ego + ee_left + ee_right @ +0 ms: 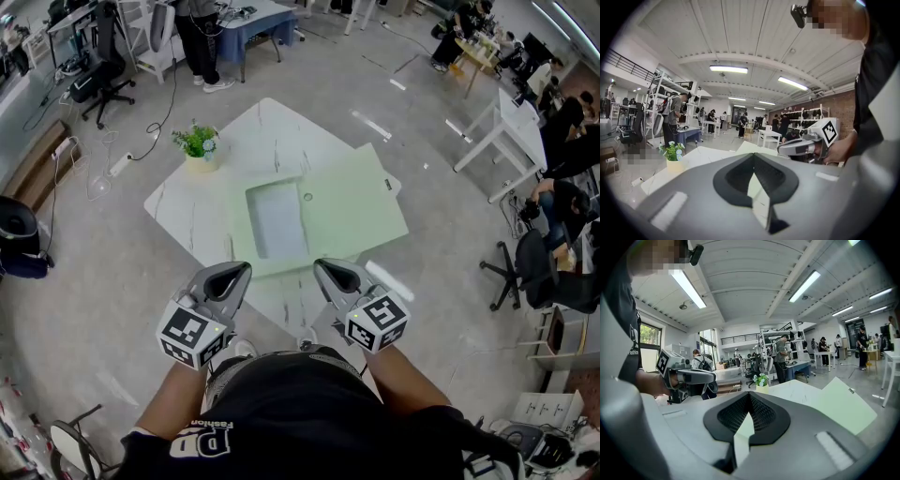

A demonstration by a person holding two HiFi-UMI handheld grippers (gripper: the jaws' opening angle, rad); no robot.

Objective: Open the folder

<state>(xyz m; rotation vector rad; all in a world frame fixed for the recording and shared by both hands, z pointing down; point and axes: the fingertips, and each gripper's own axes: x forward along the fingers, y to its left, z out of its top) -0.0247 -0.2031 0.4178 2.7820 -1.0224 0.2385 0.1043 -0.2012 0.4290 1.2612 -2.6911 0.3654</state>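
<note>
A light green folder [352, 211] lies flat on the white marble table [272, 131], with a pale rectangular panel [277, 220] on its left half and a small round snap [307, 197] near the middle. My left gripper [244, 269] and right gripper [321, 266] hover side by side just above the folder's near edge, both shut and holding nothing. The left gripper view looks along its own closed jaws [753, 161] and shows the right gripper [801, 146] beside it. From the right gripper [749, 401], the folder [843, 406] spreads to the right and the left gripper [693, 377] is at the left.
A small potted plant [199, 142] stands at the table's far left corner. Office chairs [520, 272], desks [511, 122] and seated people ring the table at a distance. A person stands by a blue table [248, 23] at the back.
</note>
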